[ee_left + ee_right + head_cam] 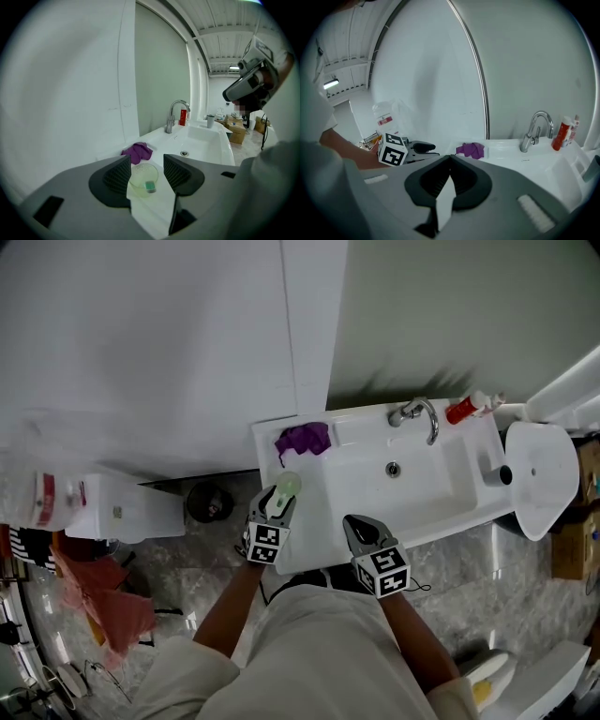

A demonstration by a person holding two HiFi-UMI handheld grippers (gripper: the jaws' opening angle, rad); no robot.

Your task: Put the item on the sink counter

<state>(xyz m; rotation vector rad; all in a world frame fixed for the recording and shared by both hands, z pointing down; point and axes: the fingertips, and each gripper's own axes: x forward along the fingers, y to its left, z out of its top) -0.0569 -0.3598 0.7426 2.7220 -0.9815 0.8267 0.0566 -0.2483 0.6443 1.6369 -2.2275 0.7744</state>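
Observation:
A small clear pale-green cup (pixel 288 484) (pixel 143 177) with a little teal piece inside stands on the white sink counter (pixel 314 512), at its left end. My left gripper (pixel 279 496) (pixel 146 163) is open. Its pads (pixel 117 176) stand on either side of the cup without pressing on it. A crumpled purple cloth (pixel 305 438) (pixel 137 151) (pixel 471 149) lies just beyond the cup. My right gripper (pixel 355 524) (pixel 450 158) hovers at the counter's front edge before the basin, jaws shut, nothing in them.
Chrome faucet (pixel 418 413) and a red bottle (pixel 461 410) stand at the back of the basin, with a grey cup (pixel 494 474) on the right end. A white fixture (pixel 542 470) stands at the right. A white box (pixel 122 509) and a round dark bin (pixel 208 501) sit left on the floor.

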